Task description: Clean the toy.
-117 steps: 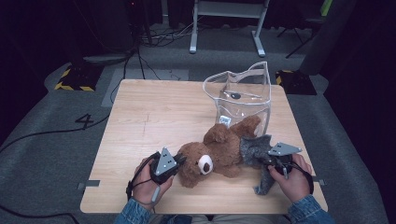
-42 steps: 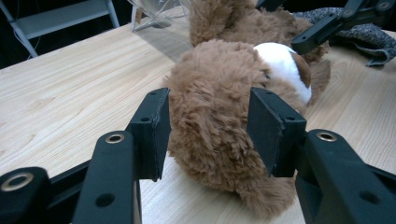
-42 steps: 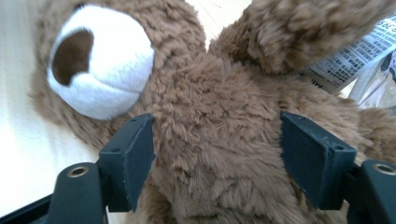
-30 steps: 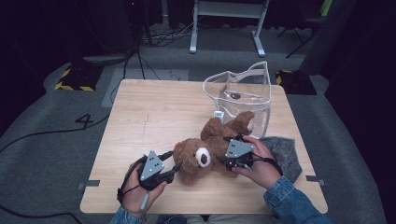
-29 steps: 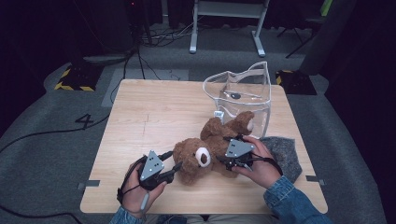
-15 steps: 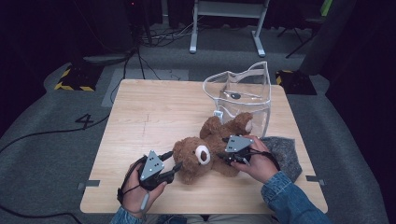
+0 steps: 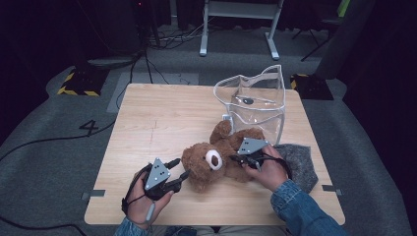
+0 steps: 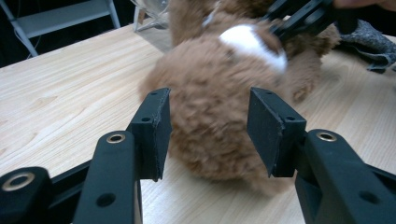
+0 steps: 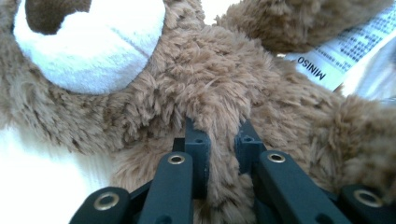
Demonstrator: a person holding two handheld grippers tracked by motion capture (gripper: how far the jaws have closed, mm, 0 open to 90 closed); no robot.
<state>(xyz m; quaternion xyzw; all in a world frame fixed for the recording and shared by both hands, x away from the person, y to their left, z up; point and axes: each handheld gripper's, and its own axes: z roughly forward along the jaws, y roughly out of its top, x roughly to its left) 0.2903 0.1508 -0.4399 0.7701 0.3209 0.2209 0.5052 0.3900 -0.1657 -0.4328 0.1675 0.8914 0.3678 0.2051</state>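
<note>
Since the earliest frame the right gripper (image 7: 235,158) has left the grey cloth (image 7: 297,161) and crossed to the teddy bear (image 7: 219,158); its jaws have just been closing, with brown fur between them. Over the same span the left gripper (image 7: 181,168) has shifted a little toward the near table edge, and the bear has slid slightly nearer the person.

High view: bear lies on the wooden table (image 7: 162,123), between the two grippers, head toward the left gripper. Left gripper sits just beside the head, jaws apart. Right gripper is over the bear's torso, the person's hand behind it. Clear plastic container (image 7: 255,101) stands beyond the right gripper, touching or nearly touching the bear's upper limbs. Grey cloth lies behind the right hand, apart from the bear.

Left gripper view: jaws stand apart with the bear's head (image 8: 219,98) between them. Both pads (image 8: 156,130) sit at the fur's edge; image is blurred, so the contact is probably light rather than a squeeze. Right gripper (image 8: 299,21) is visible beyond the head, on the body.

Right gripper view: jaws drawn nearly together, clamped on a tuft of fur below the white muzzle (image 9: 88,44). Printed label (image 9: 341,49) lies off to the upper right of the jaws.
</note>
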